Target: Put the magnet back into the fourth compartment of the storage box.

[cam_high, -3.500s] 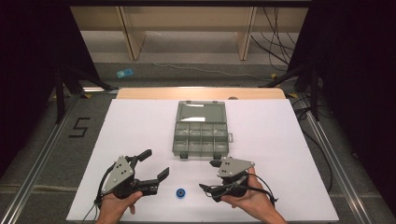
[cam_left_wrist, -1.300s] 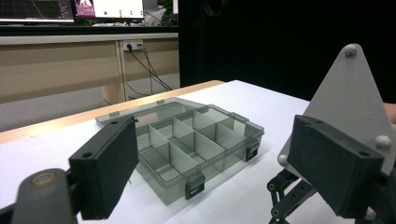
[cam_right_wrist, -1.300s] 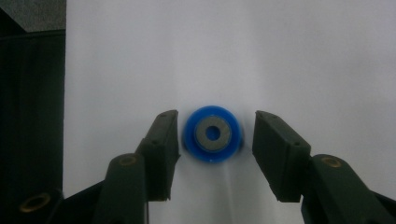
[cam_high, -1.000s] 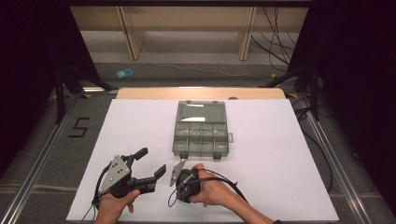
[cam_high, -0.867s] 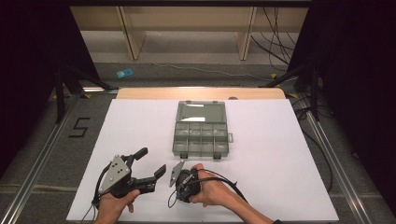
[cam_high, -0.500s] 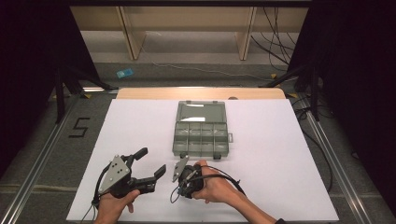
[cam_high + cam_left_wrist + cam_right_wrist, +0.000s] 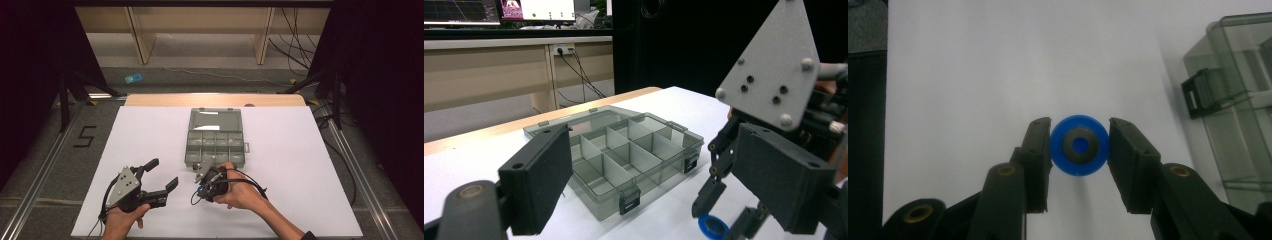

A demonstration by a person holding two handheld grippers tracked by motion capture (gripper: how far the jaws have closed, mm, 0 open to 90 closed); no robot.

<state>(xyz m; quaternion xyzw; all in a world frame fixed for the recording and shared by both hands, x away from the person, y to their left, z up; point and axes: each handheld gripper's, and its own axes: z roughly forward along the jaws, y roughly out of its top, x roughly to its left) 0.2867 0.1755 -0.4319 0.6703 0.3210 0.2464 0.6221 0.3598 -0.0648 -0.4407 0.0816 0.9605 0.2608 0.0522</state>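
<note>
A: Right gripper view first: is anything readable near the blue disc (image 7: 1079,145)?

B: No brand or label on it. It is a blue ring with a dark centre, lying on the white worktop (image 7: 998,65) between the jaws of the right hand-held gripper (image 7: 1079,150). Both pads sit against its rim, so that gripper is closed on the disc.

A: And the left hand-held gripper (image 7: 162,176)?

B: Its jaws stand wide apart with nothing between them, to the left of the disc in the high view. The only writing I can read is a "5" marked on the floor (image 7: 86,136), left of the worktop and well beyond the disc.

A: What room is there around the disc?

B: Bare white surface lies left of it and toward the near edge. The grey compartment box (image 7: 215,142) sits just beyond it, lid open and lying flat on the far side, a latch (image 7: 1204,94) facing the disc. Past the box the worktop runs bare to its wooden far edge.

A: What has changed since three and a half seconds back?

B: Then the disc lay free between the two grippers. The right hand has swung in over it and turned, jaws down; during the last second it has shifted slightly toward the box. The left gripper has hardly moved.
</note>
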